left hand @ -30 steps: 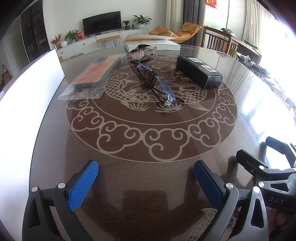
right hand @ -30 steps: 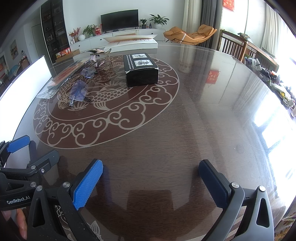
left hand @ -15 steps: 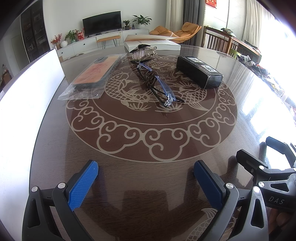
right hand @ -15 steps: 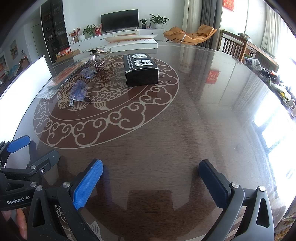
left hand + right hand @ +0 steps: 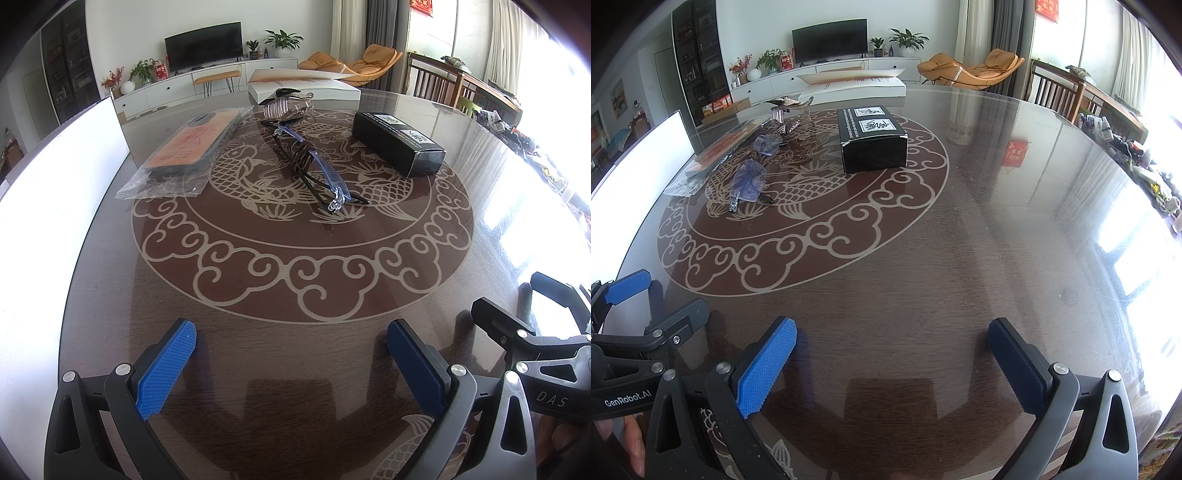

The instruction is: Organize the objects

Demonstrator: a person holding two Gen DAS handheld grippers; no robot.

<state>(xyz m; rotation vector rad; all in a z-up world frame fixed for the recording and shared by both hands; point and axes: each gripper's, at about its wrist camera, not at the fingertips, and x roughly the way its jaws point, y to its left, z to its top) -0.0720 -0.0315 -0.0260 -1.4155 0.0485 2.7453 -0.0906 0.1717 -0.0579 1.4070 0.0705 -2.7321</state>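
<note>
Round table (image 5: 295, 369), glasses (image 5: 314, 170) beyond spread fingers (image 5: 166, 365)

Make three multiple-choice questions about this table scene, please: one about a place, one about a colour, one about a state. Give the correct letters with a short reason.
1. Where do the glasses lie on the table?
A. between the plastic bag and the black box
B. on top of the black box
C. inside the plastic bag

2. What colour are the pads of the left gripper?
A. red
B. blue
C. yellow

3. What state is the right gripper in?
A. shut on the glasses
B. shut on the black box
C. open, holding nothing

Answers:
1 A, the bag is on one side of them and the box on the other.
2 B, both pads are blue.
3 C, its fingers stand wide apart over bare table.
</note>
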